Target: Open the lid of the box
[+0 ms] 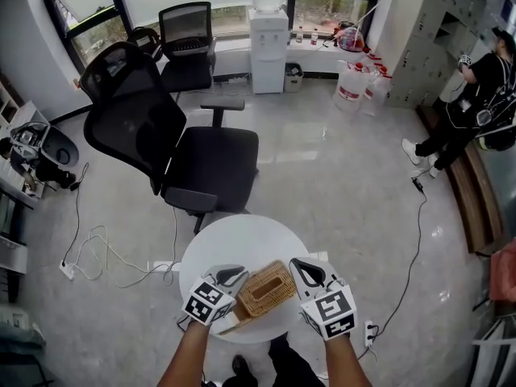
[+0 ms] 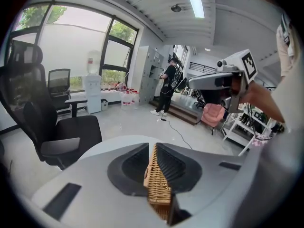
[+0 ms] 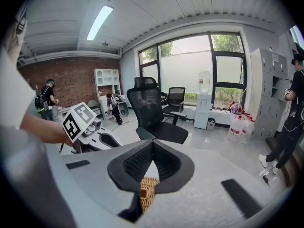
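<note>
Looking at the wicker box (image 1: 266, 290), it's at the near edge of the round white surface (image 1: 234, 240), right between the two grippers.

The left gripper (image 2: 154, 145) has its fingers closed tight on a thin woven edge of the box. I can't tell if that's the lid's rim or a side wall. The right gripper (image 3: 152, 144) has its fingertips closed together, with a bit of wicker showing in the gap below them. I honestly can't say whether it's clamping that or just sitting over it.

What could go wrong, imo:
- That's a skinny pinch on bumpy weave, so a pull could slip off the edge.
- The box looks light. If the right side isn't really holding it down, the whole box could lift or skid off the near edge instead of the lid opening.
- Twisting the thin wicker could bend or crack it.

Views: only the head view shows where the box is, the oval slot (image 1: 270, 280) in its top and a gripper on each side of it. It doesn't show the grip, though. The left gripper view shows the pinch clearly, and the right gripper view shows the touching tips.
</note>
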A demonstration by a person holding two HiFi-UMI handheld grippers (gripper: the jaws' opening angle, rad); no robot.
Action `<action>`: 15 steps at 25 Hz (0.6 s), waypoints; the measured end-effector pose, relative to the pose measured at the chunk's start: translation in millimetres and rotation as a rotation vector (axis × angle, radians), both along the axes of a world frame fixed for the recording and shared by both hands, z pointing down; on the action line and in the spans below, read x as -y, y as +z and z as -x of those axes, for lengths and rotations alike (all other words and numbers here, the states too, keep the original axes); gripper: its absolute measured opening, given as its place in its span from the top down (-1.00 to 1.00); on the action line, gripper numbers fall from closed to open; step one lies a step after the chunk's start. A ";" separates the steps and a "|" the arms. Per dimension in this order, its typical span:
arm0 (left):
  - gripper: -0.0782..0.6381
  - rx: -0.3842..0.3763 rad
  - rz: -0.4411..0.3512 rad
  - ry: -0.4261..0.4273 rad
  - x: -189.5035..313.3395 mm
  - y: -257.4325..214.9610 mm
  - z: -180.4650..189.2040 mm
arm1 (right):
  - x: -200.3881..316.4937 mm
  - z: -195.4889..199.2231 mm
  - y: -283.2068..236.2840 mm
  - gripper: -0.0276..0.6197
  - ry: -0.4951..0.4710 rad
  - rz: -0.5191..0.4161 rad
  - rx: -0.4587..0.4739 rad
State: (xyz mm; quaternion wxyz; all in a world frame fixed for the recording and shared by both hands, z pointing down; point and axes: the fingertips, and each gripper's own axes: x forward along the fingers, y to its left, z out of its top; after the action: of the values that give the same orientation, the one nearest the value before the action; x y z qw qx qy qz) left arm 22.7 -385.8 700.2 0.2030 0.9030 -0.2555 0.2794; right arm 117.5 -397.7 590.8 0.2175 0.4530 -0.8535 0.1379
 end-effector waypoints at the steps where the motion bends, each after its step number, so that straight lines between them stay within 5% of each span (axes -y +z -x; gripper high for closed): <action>1: 0.72 0.008 0.012 0.008 -1.7 5.3 -1.4 | 0.1 0.0 3.9 0.94 -0.003 0.005 0.002; 6: 0.43 0.063 0.085 0.074 -12.8 32.9 -6.5 | -0.5 1.3 25.3 0.94 -0.018 0.039 -0.003; 15: 0.27 0.140 0.179 0.151 -27.8 74.8 -12.8 | -9.0 1.5 55.4 0.94 -0.034 0.075 0.001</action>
State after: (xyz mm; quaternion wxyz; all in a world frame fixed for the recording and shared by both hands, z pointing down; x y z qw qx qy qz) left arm 35.5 -358.1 775.0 0.2428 0.8763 -0.1744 0.3777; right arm 116.1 -388.7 646.2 0.2362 0.4300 -0.8553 0.1664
